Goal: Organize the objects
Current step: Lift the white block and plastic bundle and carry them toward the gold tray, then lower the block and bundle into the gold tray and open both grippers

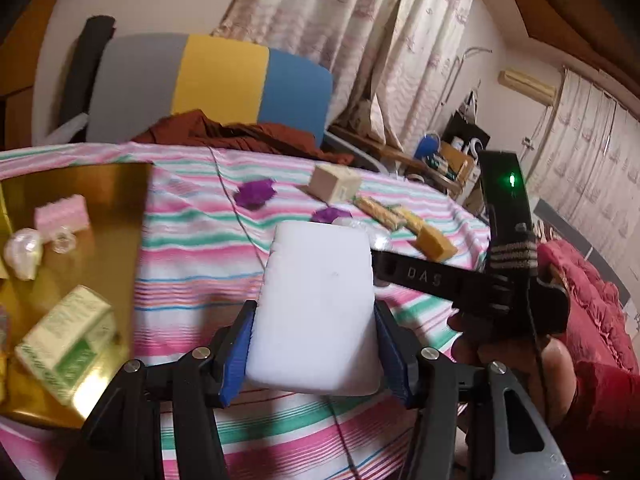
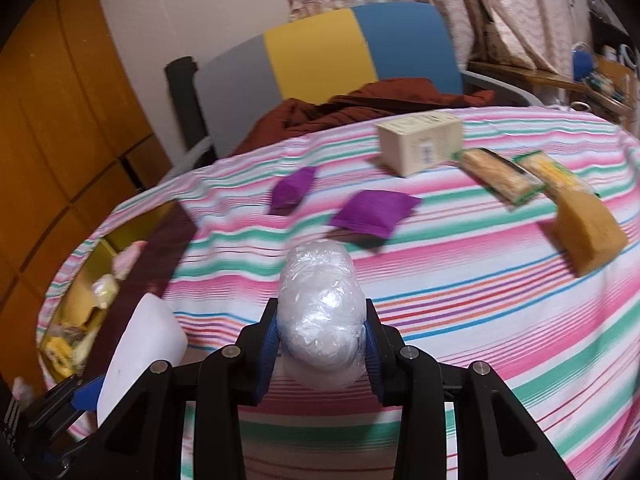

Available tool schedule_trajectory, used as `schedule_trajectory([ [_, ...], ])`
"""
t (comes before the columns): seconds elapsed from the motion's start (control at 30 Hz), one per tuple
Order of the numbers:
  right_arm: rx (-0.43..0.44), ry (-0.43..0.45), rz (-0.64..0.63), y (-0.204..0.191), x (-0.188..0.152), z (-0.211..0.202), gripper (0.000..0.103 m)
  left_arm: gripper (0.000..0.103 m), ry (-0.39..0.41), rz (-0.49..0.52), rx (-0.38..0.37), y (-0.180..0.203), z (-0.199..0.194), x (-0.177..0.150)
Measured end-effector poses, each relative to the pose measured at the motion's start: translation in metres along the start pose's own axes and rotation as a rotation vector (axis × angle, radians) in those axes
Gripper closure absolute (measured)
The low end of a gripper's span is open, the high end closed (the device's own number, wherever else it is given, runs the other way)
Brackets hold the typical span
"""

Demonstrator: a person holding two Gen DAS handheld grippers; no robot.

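My left gripper (image 1: pixel 316 320) is shut on a white rectangular block (image 1: pixel 316 300), which its blue pads press on both sides above the striped cloth. The right gripper (image 2: pixel 322 320) is shut on a clear plastic-wrapped white bundle (image 2: pixel 320 280). The white block (image 2: pixel 136 344) also shows at the lower left of the right wrist view. To the left stands a gold tray (image 1: pixel 112 184) holding a pink block (image 1: pixel 62 214), a green box (image 1: pixel 68 340) and pale shell-like pieces (image 1: pixel 22 252). One of the right gripper's fingers (image 1: pixel 424 278) reaches in from the right.
On the striped tablecloth (image 2: pixel 460 280) lie two purple pouches (image 2: pixel 376 210), a beige box (image 2: pixel 420 144), two wrapped snack bars (image 2: pixel 496 176) and a yellow sponge (image 2: pixel 588 232). A grey, yellow and blue chair back (image 2: pixel 320 48) with brown cloth stands behind the table.
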State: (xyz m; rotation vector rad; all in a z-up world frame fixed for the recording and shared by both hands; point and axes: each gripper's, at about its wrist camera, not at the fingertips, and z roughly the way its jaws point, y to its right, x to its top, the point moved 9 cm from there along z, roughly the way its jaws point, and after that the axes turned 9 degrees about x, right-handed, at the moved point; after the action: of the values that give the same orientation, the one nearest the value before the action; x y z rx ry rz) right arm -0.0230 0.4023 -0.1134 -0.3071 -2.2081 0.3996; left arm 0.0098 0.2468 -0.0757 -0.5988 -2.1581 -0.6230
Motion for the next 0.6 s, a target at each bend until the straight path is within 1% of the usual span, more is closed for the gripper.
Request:
schedule_trajectory([
  [0.17, 0.063, -0.004, -0.043, -0.041, 0.002, 0.003, 0.065, 0.046, 0.039, -0.050, 0.058, -0.032, -0.017, 0.015],
  [0.3, 0.108, -0.009, -0.077, -0.071, 0.005, 0.007, 0.065, 0.046, 0.055, -0.117, 0.124, -0.072, -0.026, 0.023],
  [0.4, 0.142, -0.010, -0.100, -0.093, 0.010, 0.011, 0.065, 0.045, 0.042, -0.157, 0.166, -0.099, -0.027, 0.026],
  [0.47, 0.166, -0.011, -0.122, -0.110, 0.016, 0.015, 0.065, 0.045, 0.021, -0.183, 0.182, -0.115, -0.025, 0.028],
  [0.6, 0.211, -0.024, -0.161, -0.146, 0.023, 0.030, 0.065, 0.045, -0.020, -0.221, 0.243, -0.148, -0.021, 0.024],
])
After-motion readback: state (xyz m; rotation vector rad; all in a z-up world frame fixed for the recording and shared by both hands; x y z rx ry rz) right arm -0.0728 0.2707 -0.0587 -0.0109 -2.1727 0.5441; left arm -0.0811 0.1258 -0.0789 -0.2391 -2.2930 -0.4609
